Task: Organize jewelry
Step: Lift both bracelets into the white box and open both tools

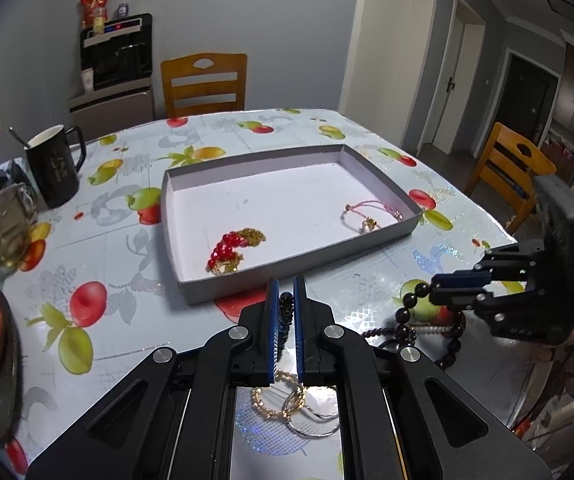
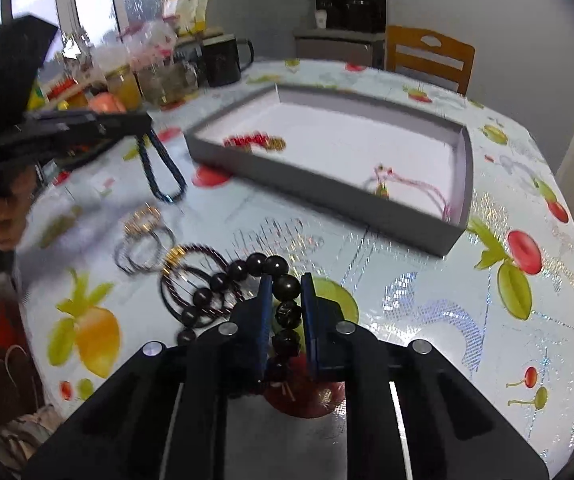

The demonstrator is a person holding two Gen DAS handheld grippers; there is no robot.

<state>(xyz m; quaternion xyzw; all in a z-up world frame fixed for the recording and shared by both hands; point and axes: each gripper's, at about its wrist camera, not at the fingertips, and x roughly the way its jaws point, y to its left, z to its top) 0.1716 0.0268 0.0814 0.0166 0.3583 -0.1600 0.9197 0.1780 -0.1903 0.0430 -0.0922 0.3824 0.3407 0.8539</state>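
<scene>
Left wrist view looks across the counter (image 1: 327, 128), covered in a fruit-print cloth, toward a shallow grey tray (image 1: 191, 280) with a white floor. The left gripper (image 1: 286, 294) has its jaws clamped on a dark blue braided bracelet (image 1: 285, 312), which hangs as a loop below it in the right wrist view (image 2: 165, 176), clear of the counter and just short of the tray's near wall. Inside the tray, a red bead and gold chain piece (image 1: 229, 250) lies near the left front corner, and a pink cord bracelet (image 1: 371, 214) with a small gold charm lies near the right wall, well apart from it.

On the bare counter in front of the tray sit a gold chain ring and silver bangles (image 1: 299, 408), overlapping each other beneath the left gripper. To the right, the right gripper (image 2: 285, 292) has its jaws closed on a string of large black beads (image 2: 243, 268); the strand curves away leftward over thin dark cords lying on the counter. A black mug (image 1: 53, 168) with a spoon stands at the far left, beside glass jars (image 1: 3, 228). A wooden chair (image 1: 204, 84) stands behind the counter.
</scene>
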